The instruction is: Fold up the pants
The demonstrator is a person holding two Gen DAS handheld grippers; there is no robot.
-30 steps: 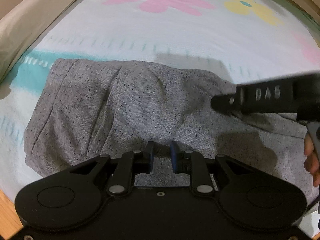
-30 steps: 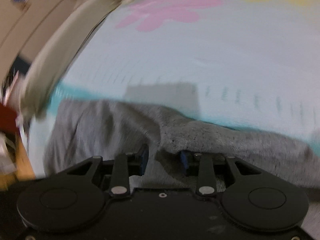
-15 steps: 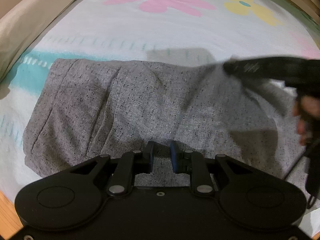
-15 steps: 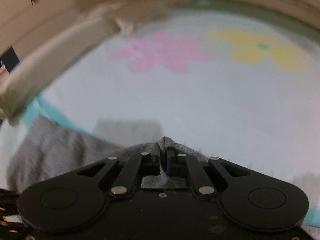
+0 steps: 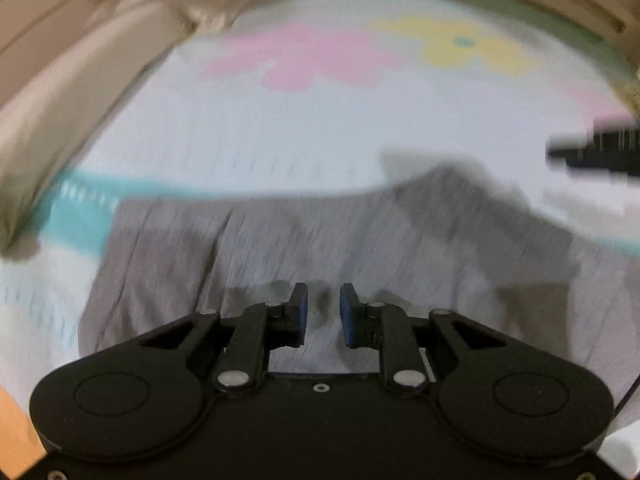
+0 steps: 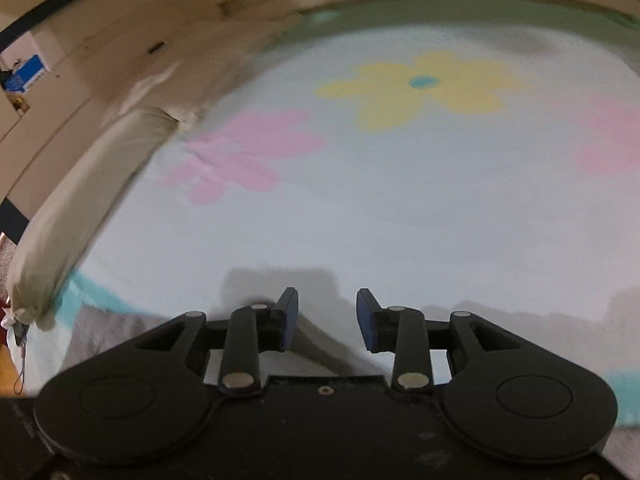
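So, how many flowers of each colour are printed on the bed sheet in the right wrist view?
Pink printed flowers: 2, one whole and one cut off at the right edge
Yellow printed flower with a teal centre: 1
Total: 3

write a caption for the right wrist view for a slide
Right gripper, jaws just opened and empty, above the grey pants on a flower-print sheet.
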